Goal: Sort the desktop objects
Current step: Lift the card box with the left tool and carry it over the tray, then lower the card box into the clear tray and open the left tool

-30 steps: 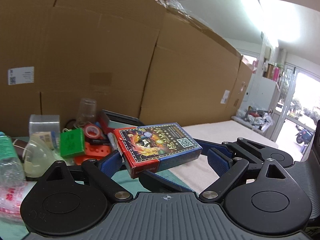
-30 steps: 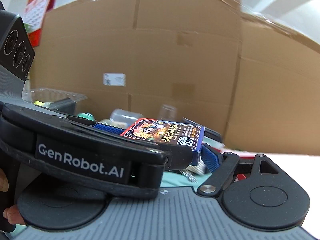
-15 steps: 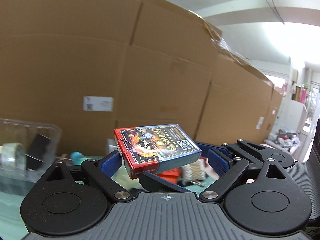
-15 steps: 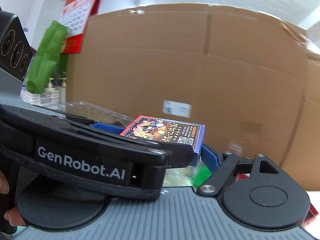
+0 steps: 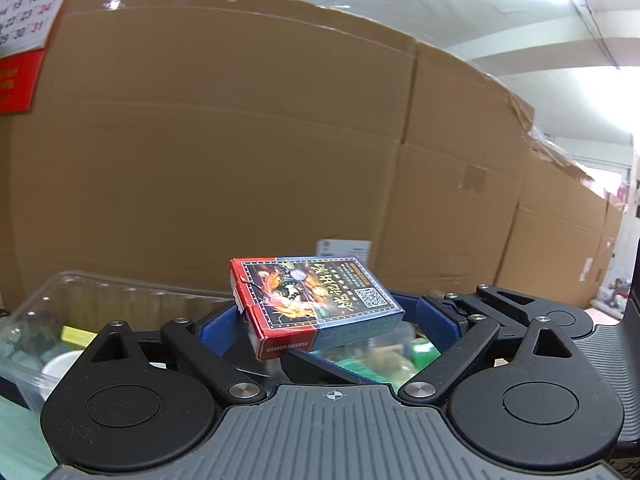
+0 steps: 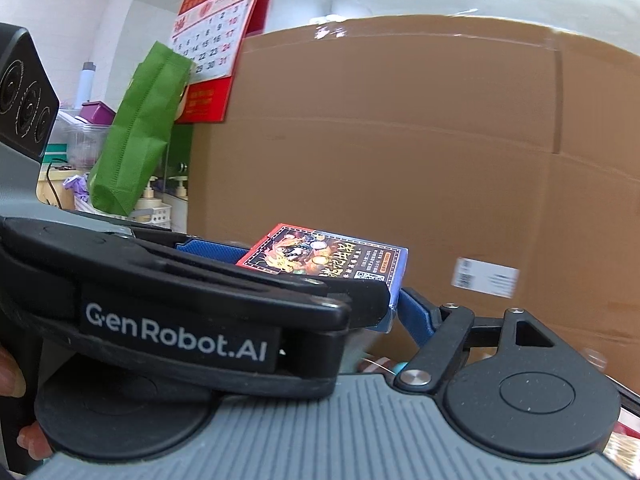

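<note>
A deck-of-cards box [image 5: 320,304] with a red end and blue sides hangs tilted in the air, and both tools hold it. My left gripper [image 5: 326,312] has its left blue pad [image 5: 220,328] against the red end, its right pad close by the opposite corner. My right gripper [image 6: 324,300] crosses in from the right, its jaws closing on the same card box [image 6: 328,256]. Its right pad [image 6: 416,316] touches the box's corner. Its other finger is hidden behind the left tool's labelled casing [image 6: 176,328].
A clear plastic bin [image 5: 100,292] holding small items sits low on the left. Tall cardboard boxes [image 5: 280,160] wall off the back. A wall calendar [image 6: 208,40] and a green bag [image 6: 140,132] hang at the left. A person's fingers [image 6: 12,372] hold the left tool.
Both grippers have swung left together with the card box still between them. The table clutter has slid out of view to the right, and the clear bin and calendar have come in.
</note>
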`<state>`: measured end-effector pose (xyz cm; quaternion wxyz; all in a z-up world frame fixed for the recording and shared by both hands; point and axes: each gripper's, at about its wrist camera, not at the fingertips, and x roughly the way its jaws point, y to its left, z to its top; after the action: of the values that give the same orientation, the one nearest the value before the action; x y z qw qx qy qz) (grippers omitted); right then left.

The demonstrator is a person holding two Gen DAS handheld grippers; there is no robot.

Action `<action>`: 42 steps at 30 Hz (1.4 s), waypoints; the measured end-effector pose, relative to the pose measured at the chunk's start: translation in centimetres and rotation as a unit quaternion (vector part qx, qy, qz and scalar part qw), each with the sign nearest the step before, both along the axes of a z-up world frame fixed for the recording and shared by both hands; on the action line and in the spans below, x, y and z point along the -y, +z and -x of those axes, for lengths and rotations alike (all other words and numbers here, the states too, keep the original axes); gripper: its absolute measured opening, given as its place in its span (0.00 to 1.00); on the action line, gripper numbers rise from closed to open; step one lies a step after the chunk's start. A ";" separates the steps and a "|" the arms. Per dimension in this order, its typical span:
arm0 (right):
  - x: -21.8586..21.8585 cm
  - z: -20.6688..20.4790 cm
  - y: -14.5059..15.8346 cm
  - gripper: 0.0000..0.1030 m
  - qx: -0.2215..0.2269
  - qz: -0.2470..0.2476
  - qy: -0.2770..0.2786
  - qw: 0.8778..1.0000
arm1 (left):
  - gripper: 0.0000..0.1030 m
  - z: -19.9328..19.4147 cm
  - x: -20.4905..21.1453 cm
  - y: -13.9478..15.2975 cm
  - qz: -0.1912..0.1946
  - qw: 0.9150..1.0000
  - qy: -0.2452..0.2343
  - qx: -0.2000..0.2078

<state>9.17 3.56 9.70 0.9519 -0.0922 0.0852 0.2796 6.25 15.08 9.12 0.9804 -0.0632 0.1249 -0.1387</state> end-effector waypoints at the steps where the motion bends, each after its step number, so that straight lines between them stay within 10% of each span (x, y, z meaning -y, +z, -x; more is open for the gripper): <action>1: -0.8 -0.4 -0.1 0.78 -0.002 0.000 0.002 1.000 | 0.95 -0.3 -0.9 -0.1 0.000 1.000 0.003 -0.002; 23: -16.3 -6.2 -4.8 0.73 -0.076 0.016 0.011 0.997 | 0.96 -6.1 -16.8 -4.5 0.003 0.997 0.035 -0.066; 42: -19.2 -9.3 -6.0 0.70 -0.152 0.022 0.010 0.988 | 0.98 -9.8 -19.8 -5.9 0.003 0.987 0.029 -0.156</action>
<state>18.44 22.75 3.66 0.9228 -0.0702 0.2337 0.2981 16.06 34.85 3.18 0.9523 -0.0911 0.2741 -0.0986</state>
